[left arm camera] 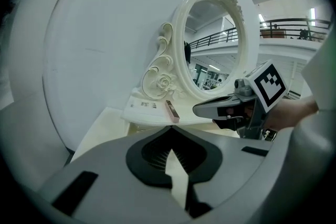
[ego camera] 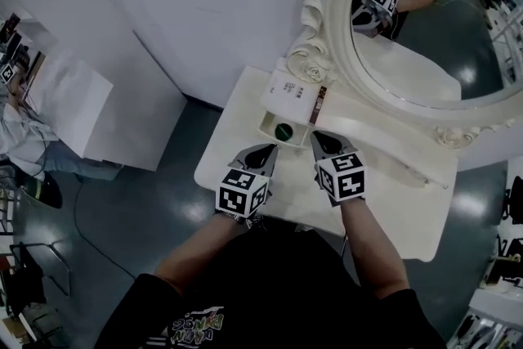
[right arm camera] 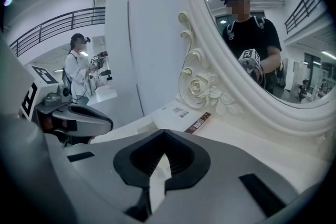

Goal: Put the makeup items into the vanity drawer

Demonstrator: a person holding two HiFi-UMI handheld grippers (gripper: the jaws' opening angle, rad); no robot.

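- The left gripper [ego camera: 268, 150] hovers over the front of the vanity [ego camera: 392, 204]. Its jaws are pressed together and nothing is between them.
- Just past its tip, the small drawer [ego camera: 265, 127] stands pulled open. A round green-capped jar [ego camera: 283, 131] sits inside, so one item appears to be put away.
- On the raised shelf above the drawer lies a flat white box [ego camera: 286, 84] with print on its lid, outside the drawer.
- Beside the box on the same shelf lies a slim brown stick [ego camera: 318, 105], near the carved rose at the foot of the mirror [ego camera: 409, 37]. It too has yet to go in.
- The right gripper [ego camera: 320, 138] is held level with the left and points toward the shelf, its tip near the stick. Its jaws are also closed and hold nothing.
- By the look of it, the job is partly done. The box and the stick are left to move, neither gripper is on either, and the drawer would then need closing.
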